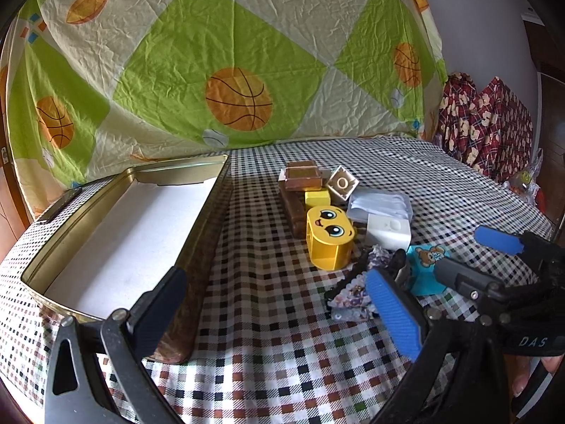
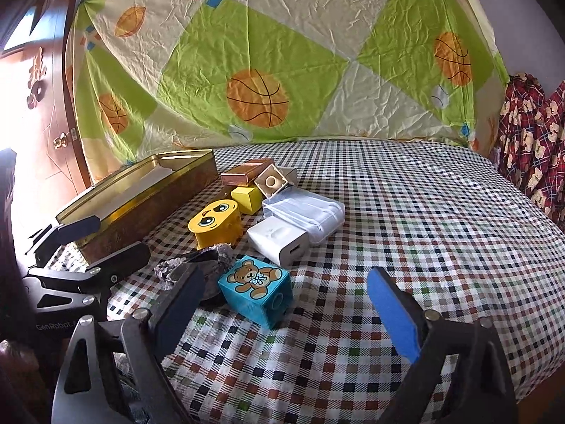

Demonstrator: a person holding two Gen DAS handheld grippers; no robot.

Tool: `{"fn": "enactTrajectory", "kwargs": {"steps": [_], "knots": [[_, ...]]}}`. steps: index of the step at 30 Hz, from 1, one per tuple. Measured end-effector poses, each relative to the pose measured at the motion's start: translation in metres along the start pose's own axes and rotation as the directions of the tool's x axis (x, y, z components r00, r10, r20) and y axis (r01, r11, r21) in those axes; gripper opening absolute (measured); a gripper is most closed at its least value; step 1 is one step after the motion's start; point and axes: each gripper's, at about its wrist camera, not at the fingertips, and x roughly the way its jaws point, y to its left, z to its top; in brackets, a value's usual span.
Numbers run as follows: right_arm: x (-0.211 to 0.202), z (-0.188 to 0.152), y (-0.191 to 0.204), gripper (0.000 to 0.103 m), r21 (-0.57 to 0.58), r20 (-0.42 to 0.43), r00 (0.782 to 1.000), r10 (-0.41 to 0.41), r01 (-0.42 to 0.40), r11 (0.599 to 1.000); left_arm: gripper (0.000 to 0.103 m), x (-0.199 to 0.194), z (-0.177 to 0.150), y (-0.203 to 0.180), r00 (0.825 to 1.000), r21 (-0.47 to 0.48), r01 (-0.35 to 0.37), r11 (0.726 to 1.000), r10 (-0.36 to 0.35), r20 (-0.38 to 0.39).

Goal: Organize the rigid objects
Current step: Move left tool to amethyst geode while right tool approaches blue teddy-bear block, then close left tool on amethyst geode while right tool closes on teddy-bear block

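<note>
The checked tablecloth covers the whole table, and its right half up to the far and right edges carries nothing — wide room to move there. The gold tin lies open along the left edge, with a white floor inside; its long right wall runs from the near left toward the far edge.

The small objects lie in a cluster in the middle, just right of the tin. The yellow face block stands beside the brown boxes, a small yellow block and a beige block with a ring. The white charger touches a clear packet behind it. The blue bear block is the nearest to the front edge, next to a dark hair clip.

The left wrist view shows the inside of the tin; the right wrist view shows only its outer wall, but it shows the port of the charger and the whole bear block.

The left gripper hovers low over the near end of the tin wall, its fingers spread wide and empty. The right gripper is low at the front edge, spread wide — the bear block sits between its fingers, not touched by them.
</note>
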Motion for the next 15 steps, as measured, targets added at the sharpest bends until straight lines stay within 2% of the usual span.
{"fn": "enactTrajectory", "kwargs": {"steps": [4,6,9,10,12,15], "knots": [[0.013,0.001,0.003,0.081,-0.022,-0.034,0.999,0.005,-0.006,1.000,0.103,0.002,0.000,-0.003,1.000,0.009,0.017,1.000,-0.017,-0.004],[0.018,0.001,0.003,0.071,-0.020,-0.054,0.998,0.018,-0.019,1.000,0.103,0.002,0.000,-0.005,1.000,0.018,0.022,1.000,-0.022,-0.004],[0.028,-0.003,0.002,0.063,-0.022,-0.089,0.995,0.038,-0.040,0.999,0.103,0.004,0.000,-0.009,0.999,0.027,0.035,0.999,-0.035,-0.005],[0.029,-0.004,0.001,0.057,-0.022,-0.096,0.995,0.041,-0.044,0.999,0.103,0.005,0.000,-0.011,0.999,0.032,0.040,0.999,-0.040,-0.009],[0.027,-0.005,0.000,0.047,-0.019,-0.079,0.996,0.048,-0.049,0.999,0.103,0.007,0.001,-0.015,0.999,0.044,0.051,0.998,-0.051,-0.014],[0.025,-0.004,-0.003,0.040,-0.011,-0.055,0.997,0.061,-0.062,0.998,0.103,0.012,0.001,-0.022,0.997,0.065,0.069,0.996,-0.067,-0.029]]}}
